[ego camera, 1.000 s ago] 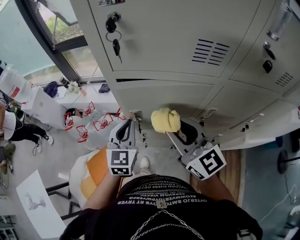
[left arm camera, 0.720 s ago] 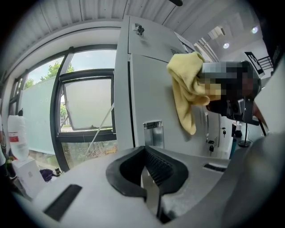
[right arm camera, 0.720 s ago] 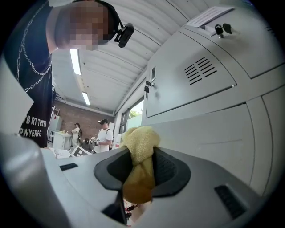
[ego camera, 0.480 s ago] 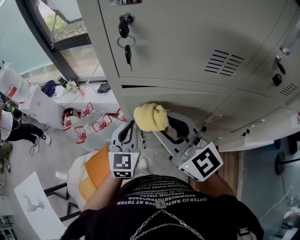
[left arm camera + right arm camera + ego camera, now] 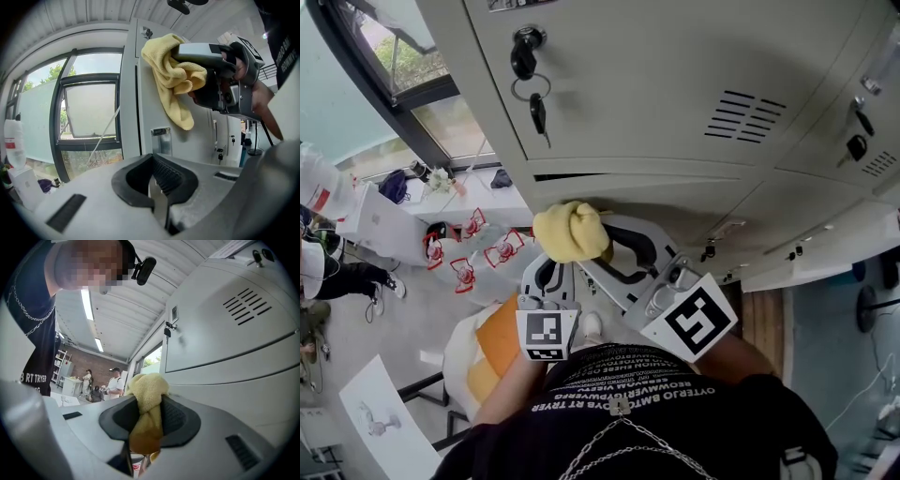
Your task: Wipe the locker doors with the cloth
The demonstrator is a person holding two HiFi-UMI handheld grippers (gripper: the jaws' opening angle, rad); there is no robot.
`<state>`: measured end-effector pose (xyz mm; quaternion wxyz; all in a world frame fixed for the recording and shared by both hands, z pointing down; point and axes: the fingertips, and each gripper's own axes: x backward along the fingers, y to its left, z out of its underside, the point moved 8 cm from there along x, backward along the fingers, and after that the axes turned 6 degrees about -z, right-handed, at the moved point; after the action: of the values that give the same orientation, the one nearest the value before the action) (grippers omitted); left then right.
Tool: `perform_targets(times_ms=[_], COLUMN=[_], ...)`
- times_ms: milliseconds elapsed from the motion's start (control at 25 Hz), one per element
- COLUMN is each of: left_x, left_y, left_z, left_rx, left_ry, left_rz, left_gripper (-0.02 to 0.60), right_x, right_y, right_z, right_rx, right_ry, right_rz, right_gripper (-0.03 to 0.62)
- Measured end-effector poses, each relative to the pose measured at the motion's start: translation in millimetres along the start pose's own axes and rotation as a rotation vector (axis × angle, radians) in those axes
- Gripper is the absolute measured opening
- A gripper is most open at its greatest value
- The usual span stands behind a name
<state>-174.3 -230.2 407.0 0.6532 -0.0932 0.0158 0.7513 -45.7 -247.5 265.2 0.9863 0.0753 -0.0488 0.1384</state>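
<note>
With your right hand-held gripper [image 5: 145, 427] clamping the cloth [image 5: 570, 232] and left hand-held gripper [image 5: 158, 197] closed empty, press flat across the locker door [image 5: 675, 202].

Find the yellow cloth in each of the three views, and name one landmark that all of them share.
Head view: the yellow cloth sits left of centre, against the grey lockers.
Left gripper view: upper middle, against the locker front.
Right gripper view: low centre, clamped between the jaws.
Shared landmark: the grey lockers, seen in all three.
</note>
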Motion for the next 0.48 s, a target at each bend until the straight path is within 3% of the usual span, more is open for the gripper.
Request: perform_targets(times_ms=[480], left_x=[-0.6], left_y=[0.8], left_z=[0.6], left_rx=[0.01], left_ry=[-0.007], left_rz=[0.002], left_gripper=[0.003], right_x=[9.5], right_y=[-13.2], right_z=[1.2], right_rx=[-0.004], right_ry=[0.029], right_rz=[0.069], right_gripper=[0.112])
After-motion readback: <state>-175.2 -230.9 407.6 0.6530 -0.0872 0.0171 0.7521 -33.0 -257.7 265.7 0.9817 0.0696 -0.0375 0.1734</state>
